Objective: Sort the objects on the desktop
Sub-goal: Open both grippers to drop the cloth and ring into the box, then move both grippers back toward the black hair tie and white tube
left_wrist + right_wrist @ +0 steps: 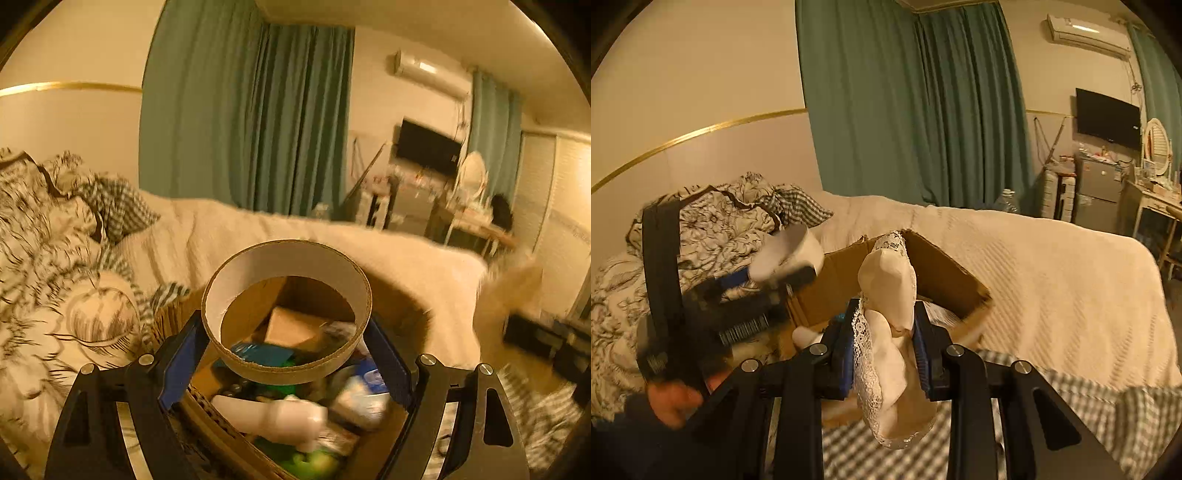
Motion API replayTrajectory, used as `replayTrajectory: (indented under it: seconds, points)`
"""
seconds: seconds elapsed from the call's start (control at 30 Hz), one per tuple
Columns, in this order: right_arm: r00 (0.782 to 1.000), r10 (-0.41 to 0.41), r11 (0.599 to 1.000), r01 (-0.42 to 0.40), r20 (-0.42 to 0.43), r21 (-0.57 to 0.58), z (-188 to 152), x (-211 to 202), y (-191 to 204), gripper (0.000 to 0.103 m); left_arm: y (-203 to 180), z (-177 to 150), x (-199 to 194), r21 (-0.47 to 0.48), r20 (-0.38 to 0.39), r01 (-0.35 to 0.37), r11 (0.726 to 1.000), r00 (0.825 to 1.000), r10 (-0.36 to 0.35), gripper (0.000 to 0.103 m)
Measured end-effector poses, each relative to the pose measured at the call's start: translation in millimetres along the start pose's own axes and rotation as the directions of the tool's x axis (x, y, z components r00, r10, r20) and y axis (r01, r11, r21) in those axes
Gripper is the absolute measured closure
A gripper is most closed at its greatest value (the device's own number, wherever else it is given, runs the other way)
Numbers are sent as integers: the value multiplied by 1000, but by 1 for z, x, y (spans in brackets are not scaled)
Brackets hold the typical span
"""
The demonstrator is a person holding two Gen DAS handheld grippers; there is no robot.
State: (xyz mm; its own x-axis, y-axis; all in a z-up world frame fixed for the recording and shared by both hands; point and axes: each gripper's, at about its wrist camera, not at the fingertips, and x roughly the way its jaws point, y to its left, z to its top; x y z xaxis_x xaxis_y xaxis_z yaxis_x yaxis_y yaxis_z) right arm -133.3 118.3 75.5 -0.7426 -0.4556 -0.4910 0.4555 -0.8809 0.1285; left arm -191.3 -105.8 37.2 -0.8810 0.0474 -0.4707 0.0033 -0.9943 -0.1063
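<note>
The lace-trimmed white cloth is pinched between the narrow jaws of the right gripper, drooping over the cardboard box, while the left gripper, jaws wide, clamps a cardboard ring above the same box on the bed. The limp cloth could slide free or snag on the box flap, and the thin ring could buckle or pop out, I judge.

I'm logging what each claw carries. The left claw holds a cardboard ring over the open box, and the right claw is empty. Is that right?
Not quite. The right claw is not empty: it is shut on a white lace-trimmed cloth, as the right wrist view shows. The rest stands: the left claw holds the cardboard ring over the open box.
</note>
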Motion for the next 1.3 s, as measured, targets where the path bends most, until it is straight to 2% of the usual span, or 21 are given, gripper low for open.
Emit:
replayTrajectory:
  seconds: [0.07,0.17,0.3,0.37,0.4,0.5,0.63,0.73,0.87,0.97,1.07,1.3]
  points:
    - [1000,9,1000,-8,-15,18,1,27,-2,77,6,-4,22,15,-39,-35,999,999,36,17]
    - [999,4,998,-1,-47,70,-1,72,-7,77,12,-4,33,-8,-63,-19,1000,998,18,17]
    - [996,-69,992,74,-50,99,-5,96,-13,76,18,-8,37,-25,-75,-28,999,997,26,14]
    - [992,-122,986,125,-34,110,-8,90,-17,57,19,-10,36,-45,-87,-30,999,996,26,2]
    - [991,-135,984,136,-16,111,-9,85,-15,47,19,-11,34,-49,-87,-32,998,996,28,0]
    - [984,-179,979,176,13,102,-10,61,-13,43,16,-14,26,-41,-101,-41,998,994,36,0]
    - [977,-212,970,210,10,120,-15,20,-21,43,10,-21,3,-39,-96,-48,998,994,44,0]
    - [964,-266,960,263,16,100,-23,-31,-26,43,-1,-30,-25,-7,-84,-50,999,995,49,0]
    - [949,-316,946,313,15,87,-44,-94,-35,43,-20,-40,-58,26,-74,-10,1000,997,12,0]
    - [941,-337,938,335,5,92,-57,-129,-46,42,-40,-46,-78,12,-74,10,1000,997,-9,0]
    - [939,-345,933,344,-8,105,-70,-154,-58,42,-64,-55,-92,1,-91,62,998,994,-62,0]
    - [931,-363,918,361,-20,164,-98,-179,-98,42,-145,-92,-93,120,-153,106,987,984,-87,0]
